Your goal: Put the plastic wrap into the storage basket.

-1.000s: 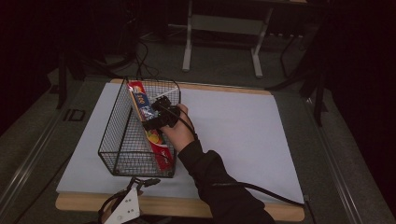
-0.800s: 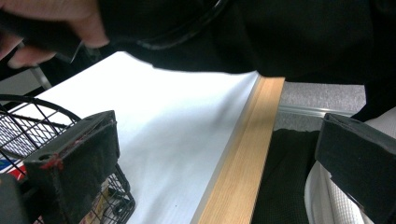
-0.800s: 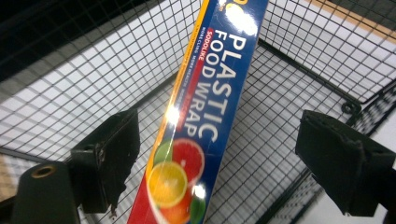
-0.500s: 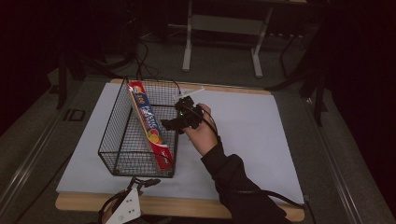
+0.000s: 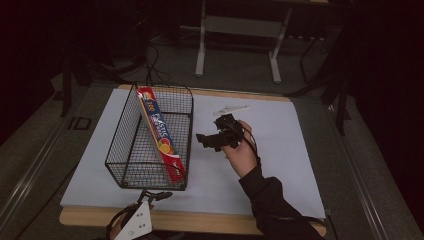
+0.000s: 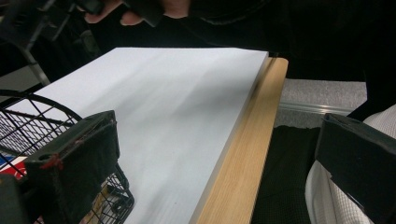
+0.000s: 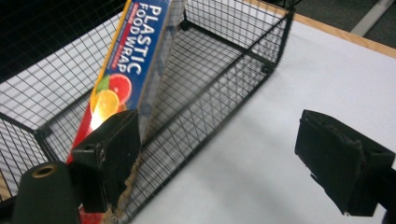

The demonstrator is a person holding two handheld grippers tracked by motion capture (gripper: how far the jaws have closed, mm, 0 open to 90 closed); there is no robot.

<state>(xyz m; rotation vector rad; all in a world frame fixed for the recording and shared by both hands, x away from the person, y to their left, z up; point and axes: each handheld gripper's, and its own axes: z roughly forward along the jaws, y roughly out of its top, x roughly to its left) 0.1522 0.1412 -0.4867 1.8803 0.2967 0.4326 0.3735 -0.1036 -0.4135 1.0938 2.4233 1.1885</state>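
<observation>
Plastic wrap box (image 5: 161, 134) now rests slanted in basket (image 5: 131, 172); right gripper (image 5: 209, 141) has let go, withdrawn rightward, jaws wide and empty; left gripper (image 6: 210, 177) open, idle

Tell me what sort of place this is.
Probably a lab or workshop set up for recording, not a home. A wooden table topped with a plain white board stands on grey carpet, cables trail behind, and a wire basket holds a box of plastic food wrap.

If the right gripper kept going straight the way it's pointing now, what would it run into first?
Most likely the wire basket: the right gripper, jaws open and empty, points at its near side wall, with the plastic wrap box leaning just behind the mesh. Depth is hard to judge.
</observation>
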